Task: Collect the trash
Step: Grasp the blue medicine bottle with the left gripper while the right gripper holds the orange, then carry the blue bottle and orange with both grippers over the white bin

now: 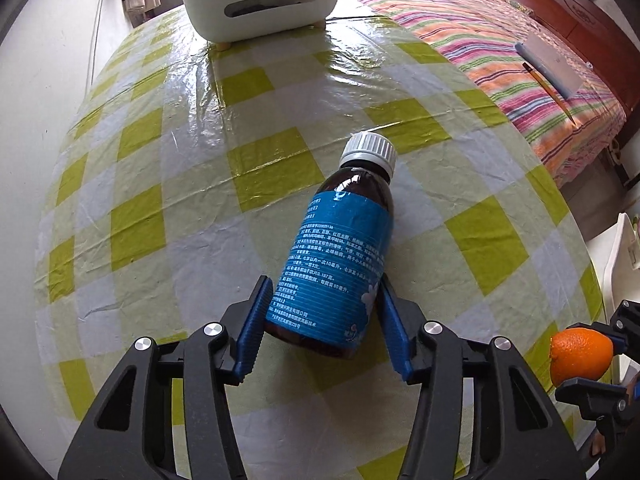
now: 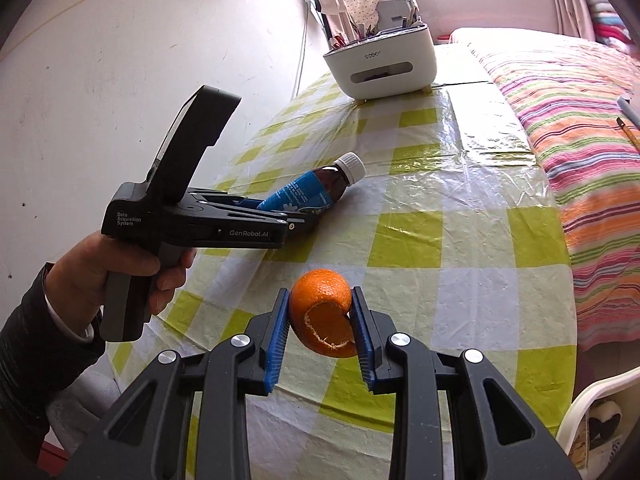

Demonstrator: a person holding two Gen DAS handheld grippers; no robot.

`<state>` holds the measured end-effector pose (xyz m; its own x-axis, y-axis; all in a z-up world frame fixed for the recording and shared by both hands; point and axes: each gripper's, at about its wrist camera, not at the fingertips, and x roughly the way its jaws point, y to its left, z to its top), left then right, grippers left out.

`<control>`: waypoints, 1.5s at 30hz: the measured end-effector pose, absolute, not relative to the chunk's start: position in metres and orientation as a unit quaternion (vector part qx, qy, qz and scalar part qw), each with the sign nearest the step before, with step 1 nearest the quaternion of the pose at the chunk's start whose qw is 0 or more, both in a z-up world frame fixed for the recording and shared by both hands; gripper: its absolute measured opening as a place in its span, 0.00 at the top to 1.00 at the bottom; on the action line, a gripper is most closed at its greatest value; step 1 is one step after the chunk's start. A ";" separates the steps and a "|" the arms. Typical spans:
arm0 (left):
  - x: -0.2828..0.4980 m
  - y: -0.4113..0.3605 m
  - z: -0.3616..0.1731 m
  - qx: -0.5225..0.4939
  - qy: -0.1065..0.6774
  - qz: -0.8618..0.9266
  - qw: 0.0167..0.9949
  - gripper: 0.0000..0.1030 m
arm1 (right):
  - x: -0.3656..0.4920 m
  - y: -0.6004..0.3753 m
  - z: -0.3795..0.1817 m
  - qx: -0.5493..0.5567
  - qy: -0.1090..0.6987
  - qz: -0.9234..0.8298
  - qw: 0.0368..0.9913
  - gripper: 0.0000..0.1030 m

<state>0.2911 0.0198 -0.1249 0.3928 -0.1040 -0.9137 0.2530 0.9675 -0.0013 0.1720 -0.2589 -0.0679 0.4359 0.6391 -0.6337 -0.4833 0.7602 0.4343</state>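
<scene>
A brown medicine bottle with a blue label and white cap lies on the green-and-white checked tablecloth, cap pointing away. My left gripper is shut on its lower half, blue pads against both sides. In the right wrist view the same bottle sticks out of the left gripper, which a hand holds low over the table. My right gripper is shut on a curled orange peel, lifted above the near table edge. The peel also shows at the far right of the left wrist view.
A white tabletop bin stuffed with items stands at the table's far end. A bed with a striped blanket runs along the right side. A white wall bounds the left. A white plastic chair sits at the near right.
</scene>
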 end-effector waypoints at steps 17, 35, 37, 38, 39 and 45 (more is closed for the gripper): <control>0.247 0.009 -0.093 0.037 0.502 -0.087 0.859 0.59 | 0.161 -0.305 -0.066 0.127 0.390 0.274 0.870 0.71; 0.167 -0.005 -0.044 0.012 0.444 -0.132 0.886 0.60 | 0.110 -0.360 -0.064 0.169 0.351 0.224 0.894 0.71; 0.160 -0.009 -0.038 0.013 0.435 -0.138 0.890 0.60 | 0.108 -0.364 -0.062 0.174 0.345 0.219 0.896 0.71; 0.157 -0.011 -0.035 0.012 0.432 -0.141 0.891 0.60 | 0.107 -0.367 -0.060 0.177 0.343 0.217 0.896 0.71; 0.154 -0.014 -0.033 0.010 0.428 -0.145 0.892 0.60 | 0.107 -0.369 -0.059 0.180 0.340 0.214 0.898 0.71; 0.132 -0.033 -0.021 0.004 0.406 -0.171 0.898 0.60 | 0.099 -0.379 -0.050 0.181 0.324 0.205 0.906 0.71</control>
